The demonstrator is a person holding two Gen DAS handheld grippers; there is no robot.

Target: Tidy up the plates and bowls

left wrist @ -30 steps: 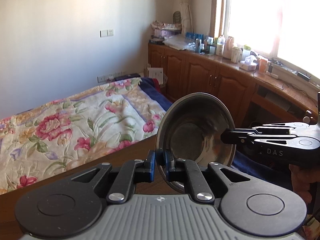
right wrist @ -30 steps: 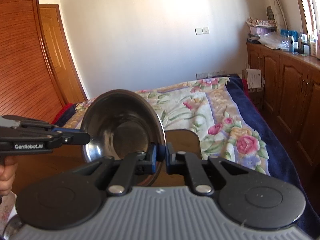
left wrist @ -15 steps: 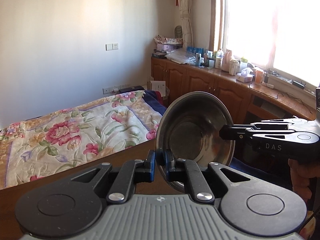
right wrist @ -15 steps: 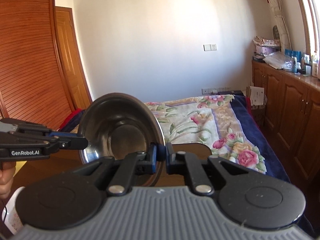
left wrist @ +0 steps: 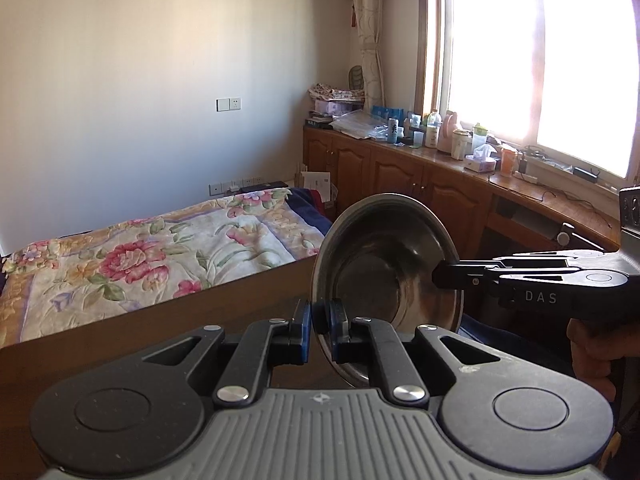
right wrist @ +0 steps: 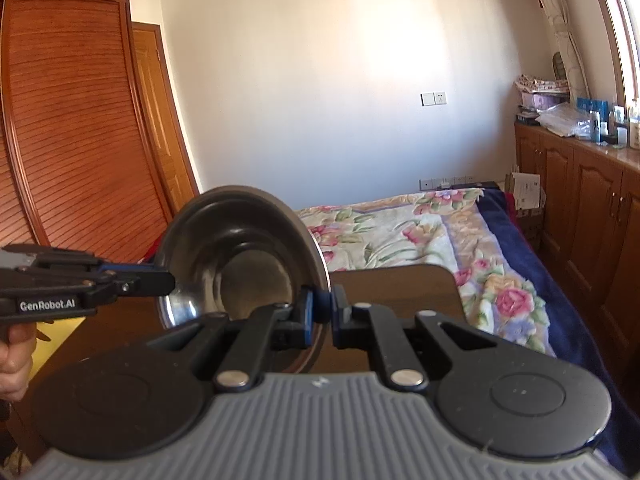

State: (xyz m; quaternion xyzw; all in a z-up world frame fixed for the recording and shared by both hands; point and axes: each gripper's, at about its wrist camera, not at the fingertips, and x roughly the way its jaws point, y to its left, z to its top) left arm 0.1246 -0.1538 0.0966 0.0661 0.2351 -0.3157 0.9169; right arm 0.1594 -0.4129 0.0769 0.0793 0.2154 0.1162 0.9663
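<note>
Room: a bedroom with a white wall [left wrist: 140, 100], a bright window [left wrist: 536, 76], a louvred wooden wardrobe [right wrist: 76, 128] and a run of wooden cabinets [left wrist: 400, 176] crowded with bottles and boxes.
Bed: floral quilt [left wrist: 160, 248] with a dark blue border, lying beyond the table.
Surface: a brown wooden table [right wrist: 396, 284] — bare where it shows, with a rounded corner.
Bowl: a steel bowl [left wrist: 384, 276] held in the air above the table, tipped on edge; its round mouth faces sideways, its rim standing nearly upright.
Left gripper [left wrist: 318, 330]: jaws pinched tight on the bowl's near rim.
Right gripper [right wrist: 320, 314]: jaws likewise clamped on the opposite rim.
Writing: "DAS" on the right gripper, "GenRobot.AI" on the left — bottle labels probably too small to read.
</note>
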